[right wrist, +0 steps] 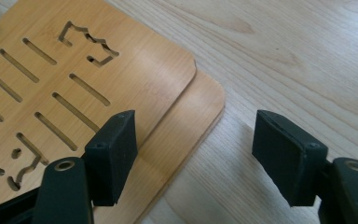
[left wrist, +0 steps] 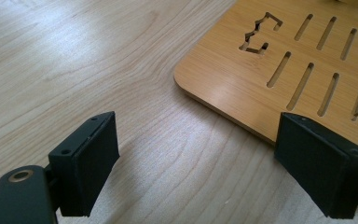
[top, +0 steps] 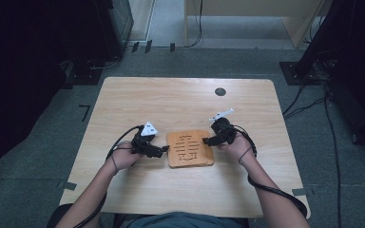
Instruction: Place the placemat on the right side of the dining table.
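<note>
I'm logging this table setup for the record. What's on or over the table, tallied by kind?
Slotted wooden boards: 2, a top board stacked askew on a lower board
Handheld grippers: 2, left gripper and right gripper, both with jaws open
Table: 1
Total: 5

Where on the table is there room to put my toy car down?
The table is bare along the far side, between the boards and the dark round hole, and along the near edge. It is crowded in the middle, where the left gripper and right gripper flank the stacked boards.
</note>
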Demonstrator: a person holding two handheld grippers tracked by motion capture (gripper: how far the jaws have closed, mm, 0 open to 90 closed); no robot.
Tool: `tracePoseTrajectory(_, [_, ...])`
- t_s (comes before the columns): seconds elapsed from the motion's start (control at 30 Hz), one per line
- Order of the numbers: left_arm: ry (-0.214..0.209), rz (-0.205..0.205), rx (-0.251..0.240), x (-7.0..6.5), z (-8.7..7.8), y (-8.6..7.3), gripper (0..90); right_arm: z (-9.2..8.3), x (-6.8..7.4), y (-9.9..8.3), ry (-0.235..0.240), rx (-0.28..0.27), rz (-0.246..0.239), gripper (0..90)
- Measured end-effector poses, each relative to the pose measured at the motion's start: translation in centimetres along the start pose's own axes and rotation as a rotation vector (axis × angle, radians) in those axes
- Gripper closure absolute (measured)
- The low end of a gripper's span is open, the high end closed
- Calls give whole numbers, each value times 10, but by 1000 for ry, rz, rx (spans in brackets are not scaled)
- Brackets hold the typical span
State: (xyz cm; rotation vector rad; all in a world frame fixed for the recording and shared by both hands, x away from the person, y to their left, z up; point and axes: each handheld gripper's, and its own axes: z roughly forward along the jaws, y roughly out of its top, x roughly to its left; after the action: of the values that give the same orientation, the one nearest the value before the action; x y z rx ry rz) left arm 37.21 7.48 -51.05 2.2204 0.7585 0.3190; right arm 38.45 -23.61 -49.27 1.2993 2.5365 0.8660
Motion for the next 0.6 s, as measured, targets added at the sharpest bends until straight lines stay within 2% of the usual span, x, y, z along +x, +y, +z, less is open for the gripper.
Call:
tracePoseTrajectory(0.23, [2, 2, 2, -1, -1, -1, 128, 3, 3, 3, 21, 10, 10, 288])
tracePoseTrajectory(0.43, [5, -1, -5, 0, -3, -1, 128, -1, 1, 5, 6, -6, 4, 288])
tracePoseTrajectory(0.5, [5, -3, -6, 0, -3, -1, 128, -2, -1, 4, -14, -1, -2, 289])
tracePoseTrajectory(0.6, [4, -2, -6, -1, -2, -1, 128, -1, -3, 2, -19, 11, 1, 289])
